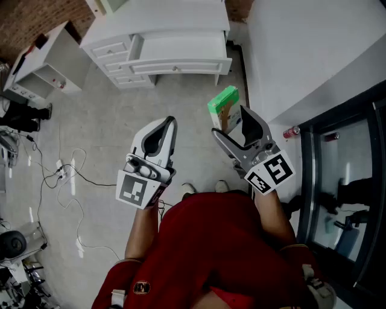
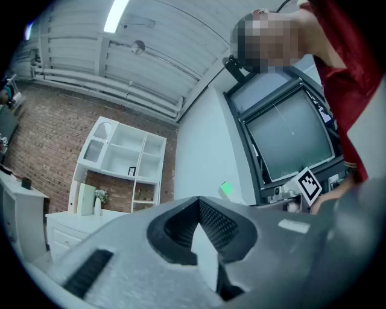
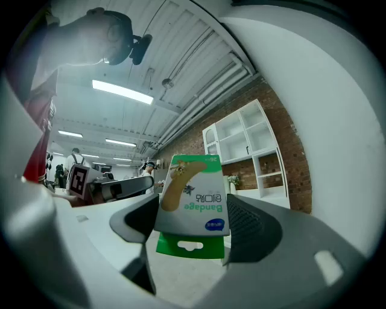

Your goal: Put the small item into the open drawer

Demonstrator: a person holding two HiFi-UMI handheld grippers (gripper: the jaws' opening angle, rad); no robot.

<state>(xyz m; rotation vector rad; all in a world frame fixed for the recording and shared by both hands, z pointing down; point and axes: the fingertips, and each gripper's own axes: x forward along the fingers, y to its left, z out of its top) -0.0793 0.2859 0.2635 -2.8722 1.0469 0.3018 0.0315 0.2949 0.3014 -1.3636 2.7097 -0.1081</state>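
Observation:
My right gripper (image 1: 232, 124) is shut on a small green and white bandage box (image 1: 222, 104), held up in front of me. In the right gripper view the box (image 3: 193, 196) sits upside down between the two pads (image 3: 250, 226), with its green hang tab lowest. My left gripper (image 1: 163, 130) is beside it on the left, shut and holding nothing; its view shows the jaws (image 2: 202, 232) together. A white desk (image 1: 175, 18) stands ahead across the floor. Its wide middle drawer (image 1: 181, 51) looks pulled out towards me.
A white open shelf unit (image 1: 45, 66) stands at the far left. Cables (image 1: 66, 175) trail over the grey floor on the left. A white wall (image 1: 301, 54) and a black glass-fronted cabinet (image 1: 344, 181) close off the right, with a red can (image 1: 291, 131) at their foot.

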